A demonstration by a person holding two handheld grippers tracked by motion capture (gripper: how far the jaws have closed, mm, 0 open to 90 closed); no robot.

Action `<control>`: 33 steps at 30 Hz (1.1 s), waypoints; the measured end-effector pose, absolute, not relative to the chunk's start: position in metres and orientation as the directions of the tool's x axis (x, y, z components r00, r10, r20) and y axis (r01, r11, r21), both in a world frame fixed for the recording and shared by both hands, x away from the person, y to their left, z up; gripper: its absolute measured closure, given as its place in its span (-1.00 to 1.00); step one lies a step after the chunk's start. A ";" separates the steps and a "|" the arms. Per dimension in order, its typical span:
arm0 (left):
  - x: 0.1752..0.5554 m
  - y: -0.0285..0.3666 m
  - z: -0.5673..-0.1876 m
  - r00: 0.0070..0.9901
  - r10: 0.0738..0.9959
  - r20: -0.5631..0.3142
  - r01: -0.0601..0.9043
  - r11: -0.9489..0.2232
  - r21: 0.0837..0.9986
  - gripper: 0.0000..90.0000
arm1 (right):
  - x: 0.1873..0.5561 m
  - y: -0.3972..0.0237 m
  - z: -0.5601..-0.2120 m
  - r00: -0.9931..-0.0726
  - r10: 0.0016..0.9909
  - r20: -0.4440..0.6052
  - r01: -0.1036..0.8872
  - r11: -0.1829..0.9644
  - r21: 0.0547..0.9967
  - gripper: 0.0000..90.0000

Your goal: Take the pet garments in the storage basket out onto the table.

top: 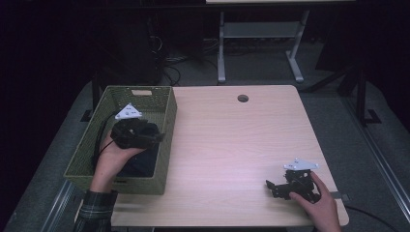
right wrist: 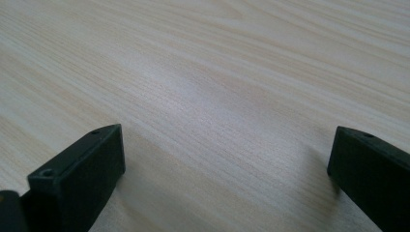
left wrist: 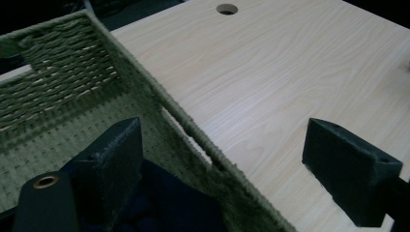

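So the left gripper (left wrist: 222,169) has its two black jaws spread wide, straddling the near wall of a green woven rectangular basket (left wrist: 72,82). One jaw sits inside the basket, right over a dark navy piece of fabric (left wrist: 169,208) on the basket floor; the other hangs over the light wooden table (left wrist: 290,72). Round cable hole (left wrist: 226,8) near the table's far edge.

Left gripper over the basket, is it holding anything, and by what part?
Nothing is held. The left gripper is open with its jaws astride the green basket's side wall, one inside above a dark cloth, one over the table.
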State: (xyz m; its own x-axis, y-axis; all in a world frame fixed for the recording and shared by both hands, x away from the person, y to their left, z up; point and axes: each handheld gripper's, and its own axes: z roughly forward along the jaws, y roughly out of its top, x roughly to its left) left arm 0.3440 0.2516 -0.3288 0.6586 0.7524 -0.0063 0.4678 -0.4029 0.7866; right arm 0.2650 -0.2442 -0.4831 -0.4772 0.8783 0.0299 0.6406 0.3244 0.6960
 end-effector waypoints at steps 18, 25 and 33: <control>0.352 0.292 -0.344 0.586 0.810 0.024 0.537 -0.411 0.737 -0.69 | 0.265 -0.244 -0.483 -0.478 0.878 0.030 0.640 0.325 0.696 -1.00; 0.356 0.304 -0.354 0.550 0.834 0.032 0.581 -0.410 0.703 -0.69 | 0.265 -0.244 -0.483 -0.478 0.878 0.029 0.640 0.325 0.696 -1.00; 0.364 0.307 -0.373 0.548 0.837 0.008 0.627 -0.417 0.658 -0.69 | 0.265 -0.244 -0.483 -0.478 0.878 0.029 0.640 0.326 0.696 -1.00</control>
State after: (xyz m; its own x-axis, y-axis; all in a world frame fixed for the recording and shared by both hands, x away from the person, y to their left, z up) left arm 0.3645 0.3067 -0.3733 0.5477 0.8366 0.0078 0.6273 -0.4168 0.6578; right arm 0.2651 -0.2443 -0.4832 -0.4784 0.8777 0.0294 0.6401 0.3255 0.6959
